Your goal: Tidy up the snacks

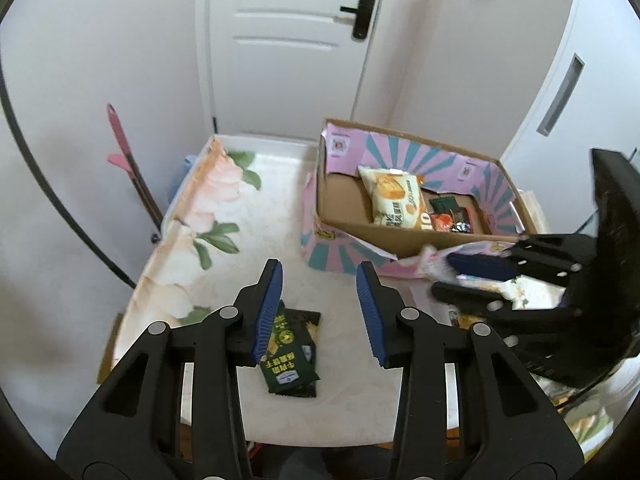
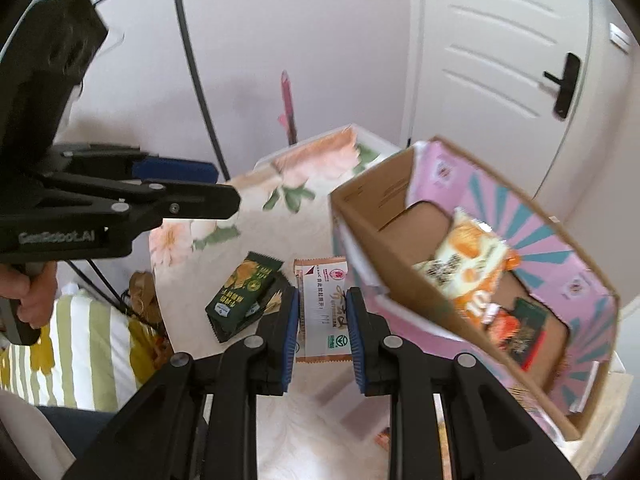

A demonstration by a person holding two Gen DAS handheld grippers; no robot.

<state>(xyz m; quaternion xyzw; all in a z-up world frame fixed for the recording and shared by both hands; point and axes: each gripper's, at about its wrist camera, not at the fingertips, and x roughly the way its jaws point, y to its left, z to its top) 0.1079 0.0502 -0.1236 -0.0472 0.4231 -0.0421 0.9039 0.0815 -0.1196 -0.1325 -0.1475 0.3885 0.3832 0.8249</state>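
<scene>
The left gripper (image 1: 320, 308) hangs over the tabletop (image 1: 328, 416), tipped down, with its blue fingers spread wide and nothing between them. A dark green snack pack (image 1: 290, 354) lies flat just under its left finger. The right gripper (image 2: 322, 330) points down too, and a white and orange snack packet (image 2: 322, 314) sits between its fingers. I cannot tell if the fingers squeeze it or only sit beside it. The cardboard box (image 2: 372, 224) stands just to the right of this gripper, with a yellow snack bag (image 2: 468, 264) inside. Only the right wrist view shows a hand (image 2: 34, 292) on the left gripper's handle. Only the left wrist view shows the right gripper from the side, blurry.
</scene>
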